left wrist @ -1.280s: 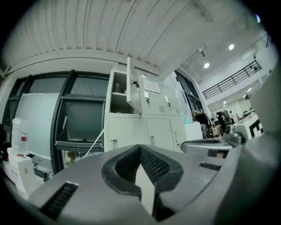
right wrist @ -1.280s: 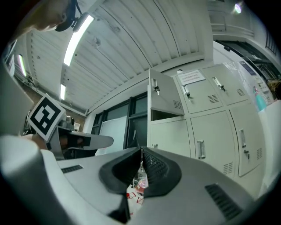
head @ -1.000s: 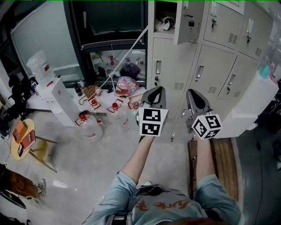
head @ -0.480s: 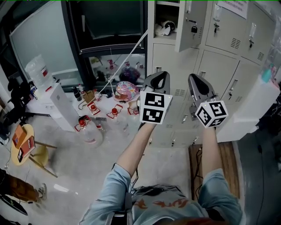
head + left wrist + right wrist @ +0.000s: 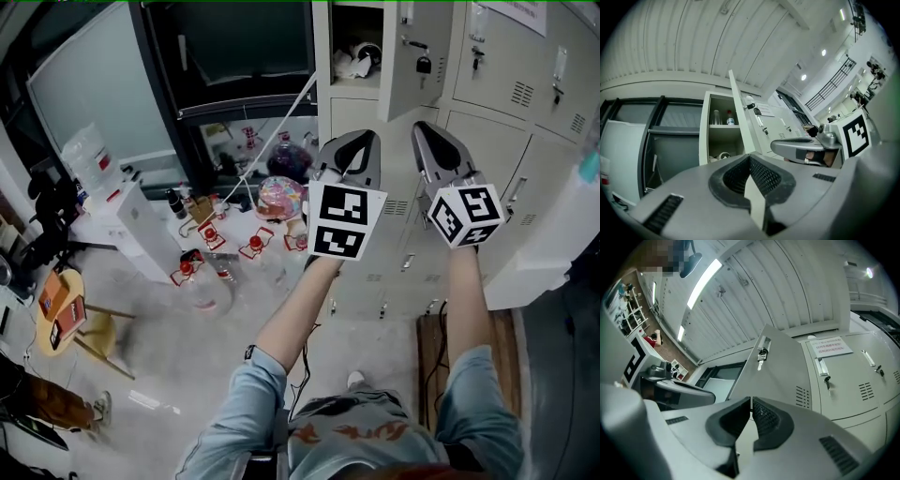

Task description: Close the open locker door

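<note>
- The left gripper (image 5: 349, 142) is held with its jaws pressed together, nothing between them.
- The open locker door (image 5: 419, 58) is seen ahead of both jaw pairs, untouched.
- The right gripper (image 5: 428, 133) is likewise clamped empty.

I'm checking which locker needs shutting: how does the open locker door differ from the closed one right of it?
The open locker door stands swung out, baring its compartment; the closed door lies flush. The closed door carries a paper notice; the open locker door's face shows none. Both are pale grey metal with vent slots.
</note>
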The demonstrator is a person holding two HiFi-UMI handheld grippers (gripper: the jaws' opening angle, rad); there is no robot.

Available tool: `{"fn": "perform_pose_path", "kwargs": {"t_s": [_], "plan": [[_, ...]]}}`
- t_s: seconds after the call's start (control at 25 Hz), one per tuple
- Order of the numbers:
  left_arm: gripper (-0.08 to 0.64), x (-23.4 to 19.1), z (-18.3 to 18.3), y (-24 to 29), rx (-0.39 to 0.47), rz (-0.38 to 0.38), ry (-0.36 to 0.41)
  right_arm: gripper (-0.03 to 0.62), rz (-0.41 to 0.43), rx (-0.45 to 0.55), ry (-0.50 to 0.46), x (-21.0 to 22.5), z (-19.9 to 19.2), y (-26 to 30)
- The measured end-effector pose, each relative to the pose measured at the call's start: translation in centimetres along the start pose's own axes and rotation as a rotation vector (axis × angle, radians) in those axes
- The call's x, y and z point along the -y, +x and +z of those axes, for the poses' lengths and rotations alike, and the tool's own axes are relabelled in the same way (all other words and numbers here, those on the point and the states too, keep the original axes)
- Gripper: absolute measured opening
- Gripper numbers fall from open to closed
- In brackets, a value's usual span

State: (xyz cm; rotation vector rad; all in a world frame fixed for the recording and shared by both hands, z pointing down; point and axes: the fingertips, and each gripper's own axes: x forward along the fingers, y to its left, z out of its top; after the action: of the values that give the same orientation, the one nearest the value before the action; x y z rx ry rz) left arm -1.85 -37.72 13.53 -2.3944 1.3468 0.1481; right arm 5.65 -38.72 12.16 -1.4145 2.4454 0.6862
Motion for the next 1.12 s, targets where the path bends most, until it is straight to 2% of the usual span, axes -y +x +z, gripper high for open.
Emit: {"fn": "perform_pose_path", "kwargs": {"t_s": [0.28,0.44,0.92,1.12], "plan": [[0.021,-0.1,1.6,1.4,0.070,0.023,0.006,0.031,0.013,0.055,-0.010,2.9,-0.2,2.3],[0.021,-0.8,1.4,2.2,0.059,0.060,0.046,0.031,0.023,0.080,-0.002,3.6,-0.4,3.3],[0.021,-2.3,1.7,3.2,0.065,0.074,0.079,0.031,0.067,0.128,0.028,3.5,-0.7,5.7],[0.021,-3.8,1.2,3.8,0.059,0.121,0.090,0.031,0.086,0.130,0.022,3.5,-1.3,6.6]]}}
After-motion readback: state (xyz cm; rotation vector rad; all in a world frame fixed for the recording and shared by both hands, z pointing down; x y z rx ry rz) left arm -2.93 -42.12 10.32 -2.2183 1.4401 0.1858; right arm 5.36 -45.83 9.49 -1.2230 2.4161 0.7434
